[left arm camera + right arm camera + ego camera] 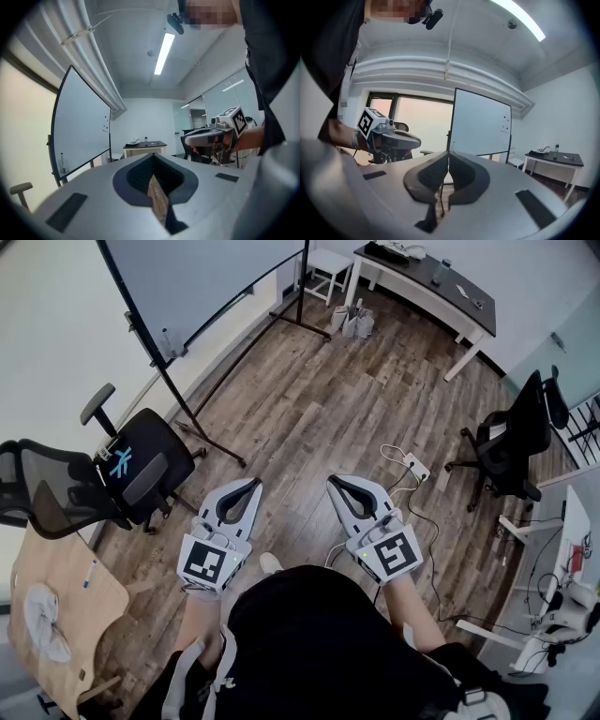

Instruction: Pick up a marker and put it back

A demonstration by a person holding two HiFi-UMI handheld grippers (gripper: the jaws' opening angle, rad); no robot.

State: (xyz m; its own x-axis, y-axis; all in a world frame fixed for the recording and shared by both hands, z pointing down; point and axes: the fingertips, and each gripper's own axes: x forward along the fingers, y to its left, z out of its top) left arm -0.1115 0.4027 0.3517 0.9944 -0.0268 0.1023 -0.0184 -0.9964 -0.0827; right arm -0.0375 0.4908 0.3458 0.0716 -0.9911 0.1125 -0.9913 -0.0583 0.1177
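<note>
While left gripper (253, 486) and right gripper (335, 483) are hovering empty, fingers (136, 176) pressed together, marker (89, 574) is lying on bench (52, 563). Likely light, stiff, slick; aiming mid-barrel.

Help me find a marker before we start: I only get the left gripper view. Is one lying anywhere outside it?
Observer: The head view shows a slim white stick with a blue tip, maybe a marker, on a wooden table at the person's left.
Operator: Anything else on that table?
Observer: A crumpled white cloth lies apart from the stick.
Operator: Is the right gripper free to take it?
Observer: Yes. In the right gripper view the right gripper is shut, with nothing between its jaws.
</note>
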